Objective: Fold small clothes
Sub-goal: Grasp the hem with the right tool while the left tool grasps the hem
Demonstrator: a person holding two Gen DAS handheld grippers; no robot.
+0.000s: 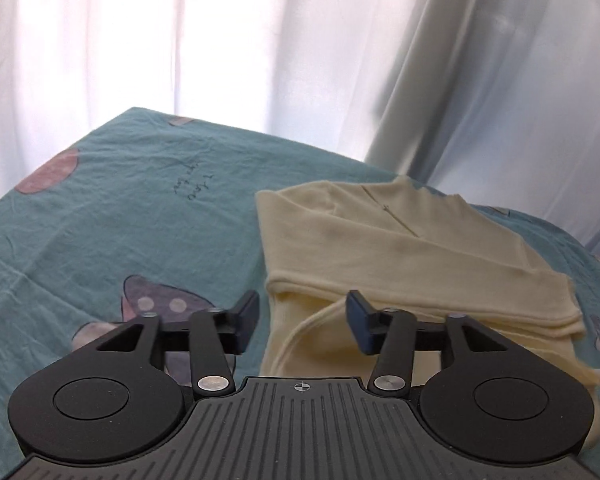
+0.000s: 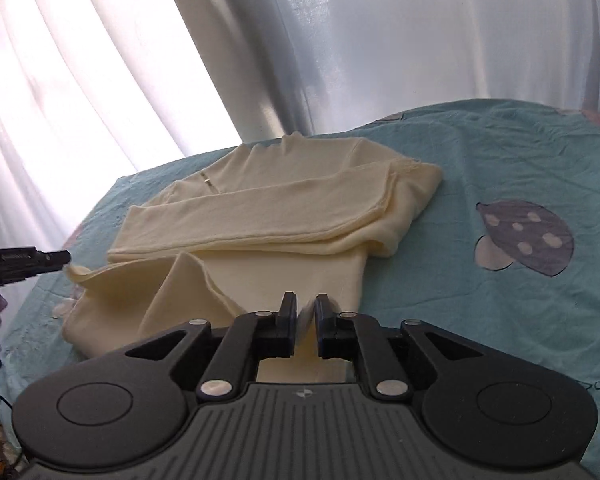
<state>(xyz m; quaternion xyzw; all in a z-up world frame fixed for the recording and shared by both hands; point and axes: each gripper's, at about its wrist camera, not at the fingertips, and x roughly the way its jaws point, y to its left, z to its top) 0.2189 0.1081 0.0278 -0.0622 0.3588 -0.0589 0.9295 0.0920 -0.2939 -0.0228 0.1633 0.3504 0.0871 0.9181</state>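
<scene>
A cream long-sleeved top [image 1: 400,240] lies on the teal bedsheet [image 1: 140,220], its sleeves folded across the body. It also shows in the right wrist view [image 2: 260,216]. My left gripper [image 1: 302,320] is open, its fingers spread just above the near left hem of the top. My right gripper [image 2: 305,312] is shut on the near hem of the top, with a pinch of cream cloth between its fingers. The left gripper's tip [image 2: 56,258] shows at the left edge of the right wrist view, touching the lifted hem corner.
The bedsheet [image 2: 500,184] has mushroom prints [image 2: 524,250] and pink spots [image 1: 48,172]. White curtains [image 1: 260,40] hang right behind the bed's far edge. The bed's left edge drops off near the left gripper.
</scene>
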